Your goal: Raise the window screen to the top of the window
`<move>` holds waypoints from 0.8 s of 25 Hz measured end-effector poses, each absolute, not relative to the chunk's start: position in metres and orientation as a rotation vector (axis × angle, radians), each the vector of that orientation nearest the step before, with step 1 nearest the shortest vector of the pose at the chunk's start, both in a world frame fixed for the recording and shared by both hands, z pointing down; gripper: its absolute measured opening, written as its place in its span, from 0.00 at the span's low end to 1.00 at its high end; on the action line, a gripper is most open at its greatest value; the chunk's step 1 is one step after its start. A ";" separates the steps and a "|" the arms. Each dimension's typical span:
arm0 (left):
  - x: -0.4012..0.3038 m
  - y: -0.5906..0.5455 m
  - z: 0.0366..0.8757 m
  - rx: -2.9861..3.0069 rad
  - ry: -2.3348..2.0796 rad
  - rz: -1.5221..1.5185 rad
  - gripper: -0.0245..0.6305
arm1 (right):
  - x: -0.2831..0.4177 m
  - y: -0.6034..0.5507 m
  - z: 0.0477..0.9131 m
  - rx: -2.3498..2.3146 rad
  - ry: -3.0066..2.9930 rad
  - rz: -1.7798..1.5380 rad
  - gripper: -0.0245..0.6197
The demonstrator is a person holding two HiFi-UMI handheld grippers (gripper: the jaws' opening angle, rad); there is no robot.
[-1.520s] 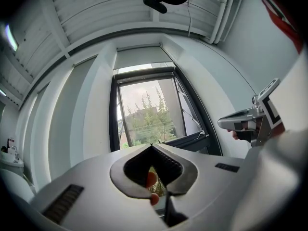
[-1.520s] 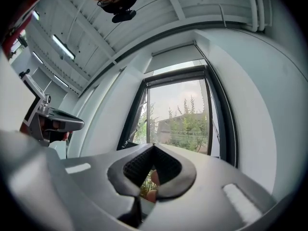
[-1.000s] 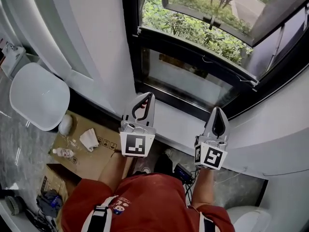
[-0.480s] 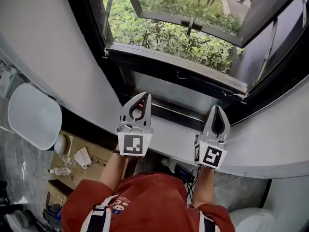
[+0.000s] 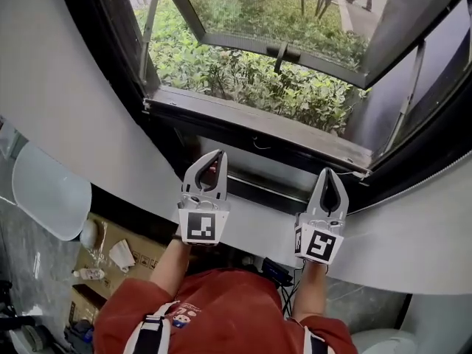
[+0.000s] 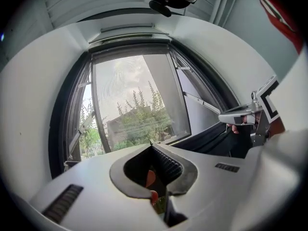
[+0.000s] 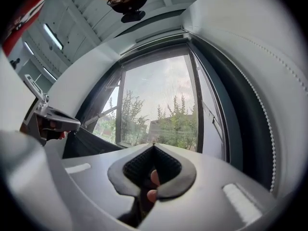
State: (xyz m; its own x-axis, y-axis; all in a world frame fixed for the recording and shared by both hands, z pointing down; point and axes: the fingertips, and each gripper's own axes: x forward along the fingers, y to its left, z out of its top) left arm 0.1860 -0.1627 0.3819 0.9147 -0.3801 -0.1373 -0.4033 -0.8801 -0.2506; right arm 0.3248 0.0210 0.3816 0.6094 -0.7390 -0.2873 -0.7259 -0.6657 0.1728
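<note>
Task not yet started, by the look of it. The window screen [image 5: 228, 72] appears to hang fully down over the opening. Only a faint mesh haze shows of it, and what I take for its bottom rail [image 5: 258, 126] lies along the sill, well below the top of the frame [image 6: 129, 32]. The left hand-held gripper [image 5: 219, 154] and right hand-held gripper [image 5: 330, 172] are both pressed together with nothing between the jaws. They are held side by side near the rail, touching nothing. Remaining: take hold of the rail and run it up the whole height.
</note>
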 end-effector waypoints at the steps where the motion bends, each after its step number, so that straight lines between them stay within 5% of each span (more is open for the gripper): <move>1: 0.189 -0.166 0.383 -2.803 0.581 0.116 0.05 | 0.327 0.019 0.381 2.778 -1.260 -0.529 0.05; 20: 0.207 -0.210 0.389 -2.700 0.374 0.051 0.11 | 0.320 -0.028 0.376 2.585 -1.143 -0.564 0.05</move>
